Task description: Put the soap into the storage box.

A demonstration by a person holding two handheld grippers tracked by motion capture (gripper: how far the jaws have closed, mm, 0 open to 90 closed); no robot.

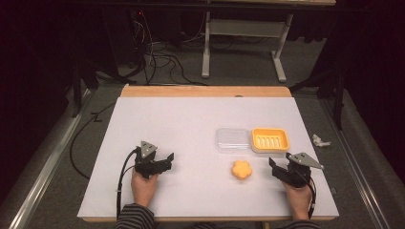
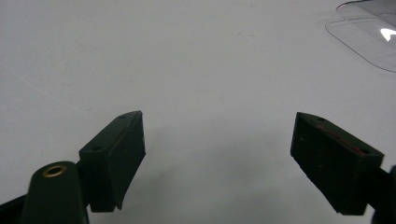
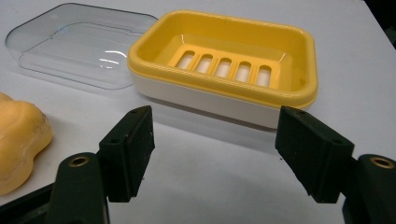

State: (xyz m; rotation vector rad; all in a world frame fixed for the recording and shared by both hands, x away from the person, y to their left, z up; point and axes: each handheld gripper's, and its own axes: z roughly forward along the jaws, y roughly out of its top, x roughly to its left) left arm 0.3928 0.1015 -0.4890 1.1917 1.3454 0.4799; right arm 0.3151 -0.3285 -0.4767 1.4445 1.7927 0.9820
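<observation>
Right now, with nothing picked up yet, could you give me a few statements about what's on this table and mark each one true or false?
1. The yellow soap dish is empty. True.
2. The clear lid is closed on the dish. False: it lies beside the dish on the table.
3. The orange flower-shaped soap sits inside the dish. False: it rests on the table, nearer the person.
4. The right gripper is open, holding nothing. True.
5. The left gripper grips the lid. False: it is open, jaws apart over bare table.

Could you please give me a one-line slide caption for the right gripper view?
Open right gripper facing an empty yellow soap dish, clear lid beside it, orange soap at left.
</observation>
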